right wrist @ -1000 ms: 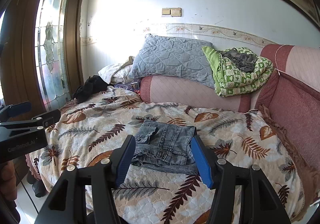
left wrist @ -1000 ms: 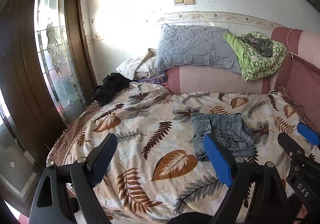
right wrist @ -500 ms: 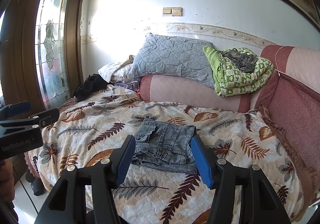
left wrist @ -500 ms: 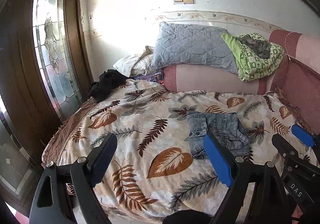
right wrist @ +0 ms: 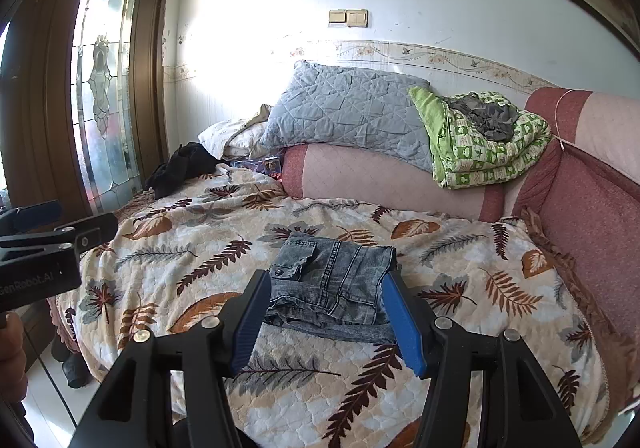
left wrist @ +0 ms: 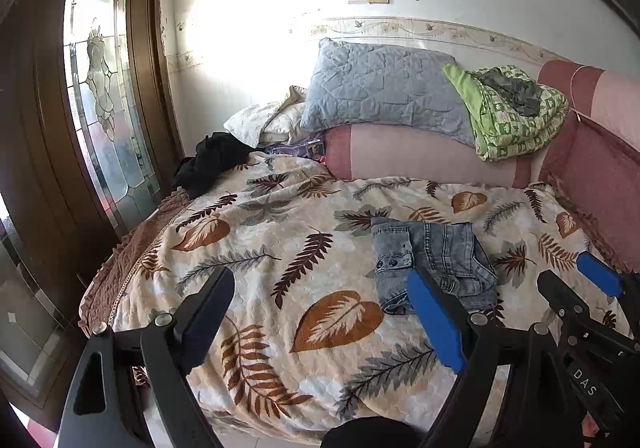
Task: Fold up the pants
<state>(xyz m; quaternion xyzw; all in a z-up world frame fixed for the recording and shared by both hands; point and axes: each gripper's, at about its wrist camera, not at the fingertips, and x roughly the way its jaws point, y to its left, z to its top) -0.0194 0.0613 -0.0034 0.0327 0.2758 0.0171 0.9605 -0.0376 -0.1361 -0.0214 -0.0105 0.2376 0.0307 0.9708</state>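
Left wrist view: the left gripper [left wrist: 320, 300] is held above the near edge of the leaf-print bedspread [left wrist: 248, 248], its two fingers spread wide apart with nothing between them, the blue pad [left wrist: 436, 322] of one finger facing inward. The folded grey denim pants [left wrist: 430, 262] lie flat on the bedspread ahead and to the right of it, apart from its fingers. At the right edge the right gripper [left wrist: 582, 280] reaches in over the cover from the near side, clear of the pants.

Right wrist view: the right gripper [right wrist: 326, 312] points straight at the pants [right wrist: 332, 280], which sit in a compact folded stack in the middle of the bedspread [right wrist: 180, 260]. Its fingers stand wide open, framing the stack on either side; they appear raised above it, and no contact is visible. The left gripper [right wrist: 60, 219] shows at the left edge, held level out over the bed's side, well apart from the pants. A grey quilted pillow [right wrist: 344, 111] and a green blanket [right wrist: 480, 143] rest on the pink bolster behind.
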